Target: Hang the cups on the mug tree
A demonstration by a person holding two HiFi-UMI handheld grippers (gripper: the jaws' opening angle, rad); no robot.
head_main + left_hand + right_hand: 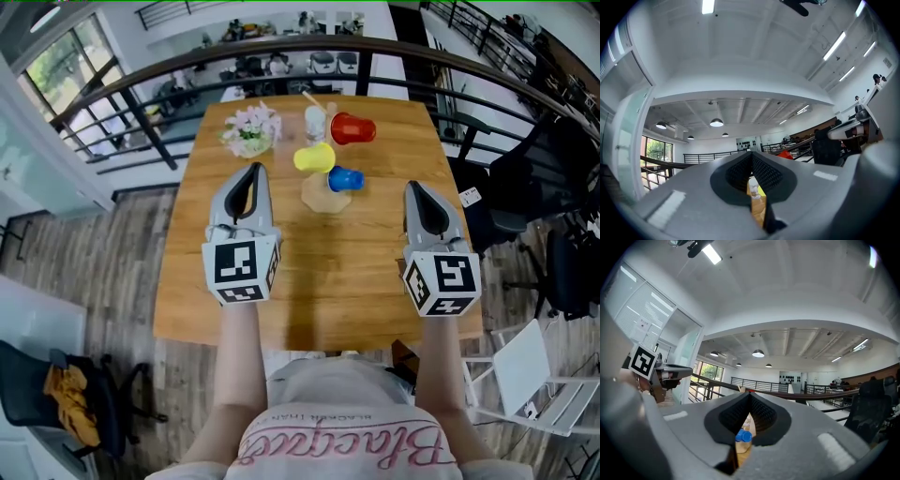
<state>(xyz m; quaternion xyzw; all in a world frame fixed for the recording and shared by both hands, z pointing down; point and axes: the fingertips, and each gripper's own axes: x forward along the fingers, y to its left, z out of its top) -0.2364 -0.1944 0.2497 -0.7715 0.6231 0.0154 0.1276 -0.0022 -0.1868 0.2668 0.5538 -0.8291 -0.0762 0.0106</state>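
The mug tree (323, 195) stands on a round wooden base on the far half of the wooden table (328, 291), toward 12 o'clock from the table's middle in the head view. Three cups crowd its stem. The blue cup (344, 178) is at 2 o'clock from the base, and the yellow cup (314, 157) is at 12 o'clock. The red cup (352, 128) lies further out at 1 o'clock. Whether each one truly sits on a peg cannot be told from above. A clear glass (315, 122) is just beside the red cup, at its 9 o'clock. A bowl of pale flowers (251, 129) rests at 10 o'clock from the tree, apart from it.

The left gripper (252, 169) hovers over the table at 8 o'clock from the tree, with its marker cube (242, 267) nearest the person. Its jaws are pressed together with nothing between them. In its own view the tips meet (751, 153), and the glass (754, 188) and yellow cup (761, 191) show only through the slit below (both lie well beyond the pads).

The right gripper (413, 186) hangs at 4 o'clock from the tree. Its jaws are also pressed together and empty (750, 391), and the blue cup (743, 436) shows through the gap beneath them.

A dark curved railing (141, 80) runs past the table's far edge.
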